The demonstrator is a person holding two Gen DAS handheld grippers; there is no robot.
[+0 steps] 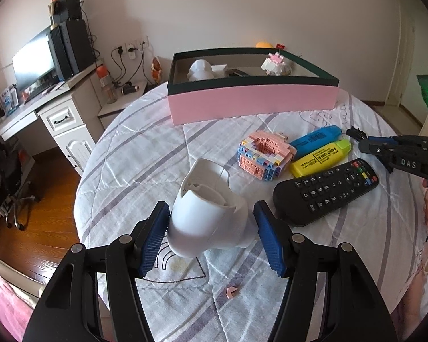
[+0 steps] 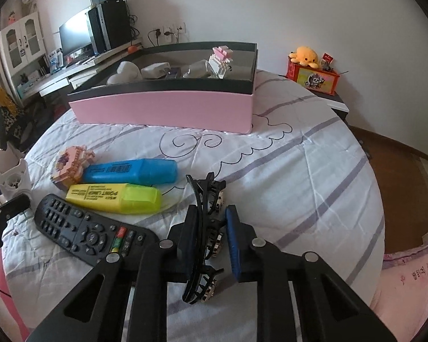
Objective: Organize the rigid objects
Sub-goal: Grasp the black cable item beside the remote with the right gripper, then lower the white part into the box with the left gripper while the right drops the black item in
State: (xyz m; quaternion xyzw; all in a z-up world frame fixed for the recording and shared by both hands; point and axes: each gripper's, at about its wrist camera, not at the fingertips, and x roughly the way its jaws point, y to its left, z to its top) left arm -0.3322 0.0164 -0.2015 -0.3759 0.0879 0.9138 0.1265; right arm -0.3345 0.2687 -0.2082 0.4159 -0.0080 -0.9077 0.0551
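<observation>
In the left wrist view my left gripper (image 1: 211, 211) is shut on a white plastic shell (image 1: 208, 222), its blue pads against both sides, just above the bedspread. My right gripper (image 2: 211, 209) is shut on a black hair claw clip (image 2: 214, 242) with shiny studs that rests on the bed. To its left lie a yellow highlighter (image 2: 114, 196), a blue highlighter (image 2: 134, 171), a black remote (image 2: 91, 230) and a pastel brick model (image 2: 71, 162). A pink box (image 2: 168, 108) with a dark rim stands behind them and holds white items and a small brick figure.
A small pink piece (image 1: 230, 291) lies loose on the striped bedspread near me. A desk with a monitor (image 1: 34, 65) stands at the left beyond the bed's edge. A nightstand at the back right carries an orange plush (image 2: 306, 54). Wooden floor lies on both sides of the bed.
</observation>
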